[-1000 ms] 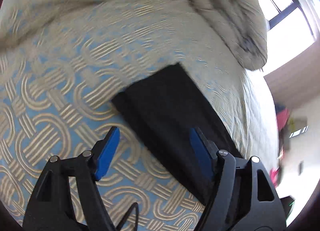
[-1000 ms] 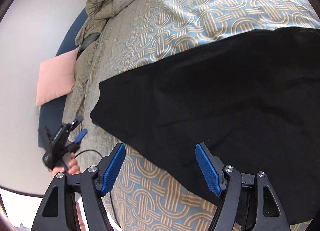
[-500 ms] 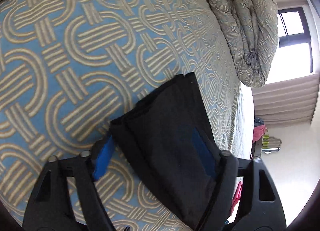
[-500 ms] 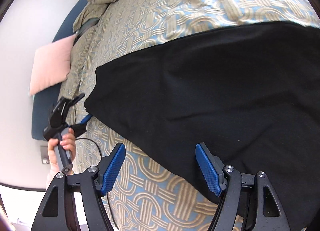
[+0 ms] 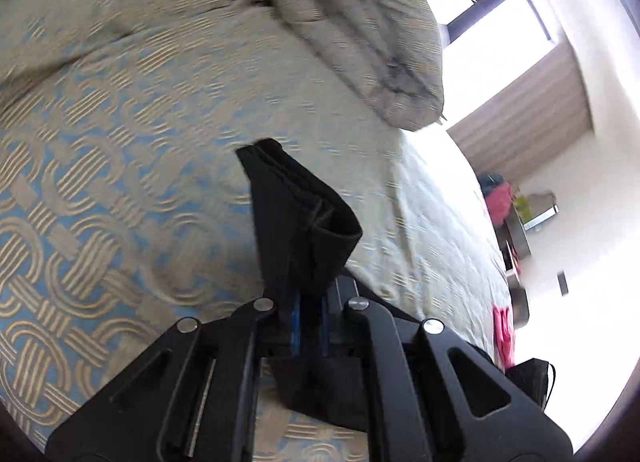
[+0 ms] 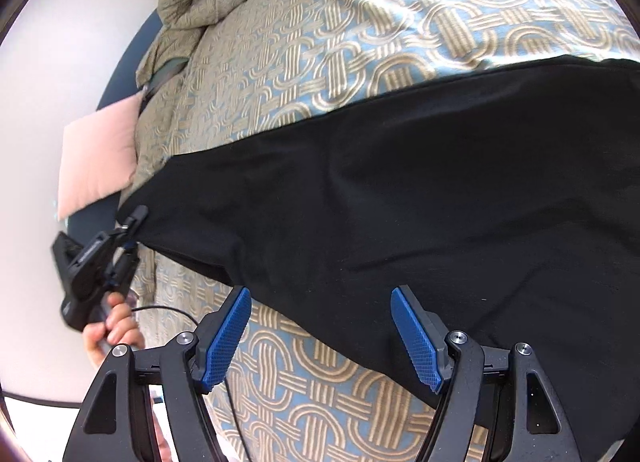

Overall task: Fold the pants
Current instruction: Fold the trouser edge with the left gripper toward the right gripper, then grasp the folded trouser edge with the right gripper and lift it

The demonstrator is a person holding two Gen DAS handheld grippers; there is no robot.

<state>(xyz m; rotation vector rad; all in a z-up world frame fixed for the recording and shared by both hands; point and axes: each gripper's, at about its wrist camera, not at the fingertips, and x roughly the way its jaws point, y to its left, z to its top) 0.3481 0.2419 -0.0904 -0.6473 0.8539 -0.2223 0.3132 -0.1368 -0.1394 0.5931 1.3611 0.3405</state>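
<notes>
left wrist view — inspector: state your left gripper (image 5: 308,320).
me: my blue pads (image 5: 295,322) are pinched together on the hem end of the black pants (image 5: 298,218). the cloth bunches up from between my fingers, and that end stands raised off the patterned bedspread (image 5: 120,198).
inspector: and the rest of the garment?
me: seen from the right wrist, the pants (image 6: 420,198) lie spread across the bedspread (image 6: 360,22), running from the far left edge to the right side of the view. my left gripper (image 6: 130,228) grips the pants' left end there, with a hand (image 6: 116,322) on its handle.
inspector: right gripper (image 6: 322,336)?
me: my jaws stand spread wide, nothing between them, hanging just over the near edge of the pants. the right pad (image 6: 414,338) is over black cloth, the left pad over bare bedspread.
inspector: surroundings?
me: a rumpled quilt (image 5: 360,22) sits at the bed's far end, and a pink pillow (image 6: 98,158) lies beside the bed.
</notes>
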